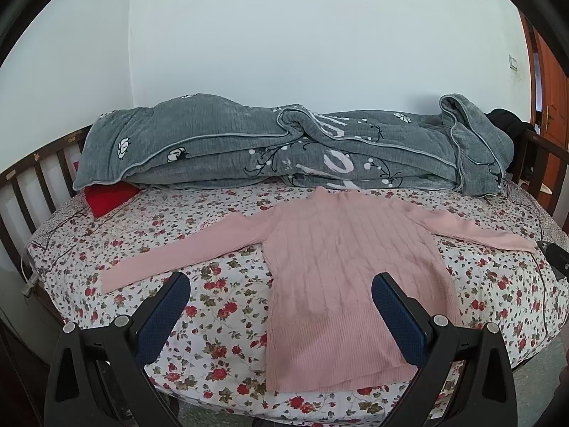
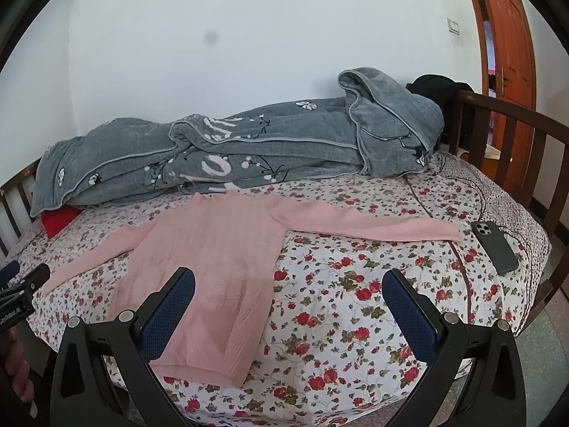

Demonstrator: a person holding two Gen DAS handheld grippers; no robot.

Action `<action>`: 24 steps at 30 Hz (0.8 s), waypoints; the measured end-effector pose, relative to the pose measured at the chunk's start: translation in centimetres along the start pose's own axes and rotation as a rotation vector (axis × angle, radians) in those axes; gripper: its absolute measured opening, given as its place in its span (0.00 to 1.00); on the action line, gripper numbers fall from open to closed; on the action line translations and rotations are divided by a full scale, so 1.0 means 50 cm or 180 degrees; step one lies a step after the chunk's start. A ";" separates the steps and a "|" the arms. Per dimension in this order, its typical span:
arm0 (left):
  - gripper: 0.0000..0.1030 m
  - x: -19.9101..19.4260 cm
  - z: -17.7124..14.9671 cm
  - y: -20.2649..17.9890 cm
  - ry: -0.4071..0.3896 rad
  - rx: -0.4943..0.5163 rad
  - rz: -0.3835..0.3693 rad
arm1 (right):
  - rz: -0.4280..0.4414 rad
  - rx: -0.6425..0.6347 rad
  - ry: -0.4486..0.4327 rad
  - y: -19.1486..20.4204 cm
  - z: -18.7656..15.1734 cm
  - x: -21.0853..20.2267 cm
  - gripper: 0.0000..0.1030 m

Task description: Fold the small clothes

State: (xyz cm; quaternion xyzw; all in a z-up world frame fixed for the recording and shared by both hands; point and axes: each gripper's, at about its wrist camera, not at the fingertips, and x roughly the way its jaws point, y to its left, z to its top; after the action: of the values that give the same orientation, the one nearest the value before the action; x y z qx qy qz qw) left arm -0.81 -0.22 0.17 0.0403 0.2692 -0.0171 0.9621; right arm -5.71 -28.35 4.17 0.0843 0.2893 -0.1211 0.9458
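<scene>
A pink ribbed sweater (image 1: 341, 267) lies flat and face up on the floral bedsheet (image 1: 220, 306), both sleeves spread out to the sides, hem toward me. It also shows in the right wrist view (image 2: 213, 267). My left gripper (image 1: 281, 284) is open and empty, held above the sweater's lower left part. My right gripper (image 2: 288, 281) is open and empty, above the sweater's lower right edge and the sheet. The left gripper's tip (image 2: 25, 277) shows at the left edge of the right wrist view.
A bunched grey quilt (image 1: 284, 146) lies along the wall at the back of the bed. A red item (image 1: 106, 197) pokes out under its left end. A dark phone (image 2: 496, 247) with a cable lies by the right sleeve's cuff. Wooden bed rails (image 2: 512, 135) stand at both ends.
</scene>
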 end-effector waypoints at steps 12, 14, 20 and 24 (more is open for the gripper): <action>1.00 -0.008 0.010 0.007 -0.0008 -0.0039 -0.0006 | 0.0014 0.0026 -0.0010 -0.008 0.001 -0.009 1.00; 1.00 -0.009 0.010 0.011 -0.0008 -0.0052 -0.0004 | 0.0033 0.0030 -0.0005 -0.009 0.001 -0.011 1.00; 1.00 -0.007 0.009 0.023 -0.0003 -0.0092 0.0009 | 0.0040 0.0005 -0.0024 -0.002 0.001 -0.015 1.00; 1.00 -0.006 0.010 0.024 -0.0005 -0.0097 0.0007 | 0.0040 -0.0014 -0.0032 0.003 -0.001 -0.017 1.00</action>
State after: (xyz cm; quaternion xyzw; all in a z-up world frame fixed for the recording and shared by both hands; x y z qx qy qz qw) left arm -0.76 0.92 0.83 0.0259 0.2686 -0.0119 0.9628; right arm -6.40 -28.05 4.64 0.0834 0.2844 -0.1150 0.9481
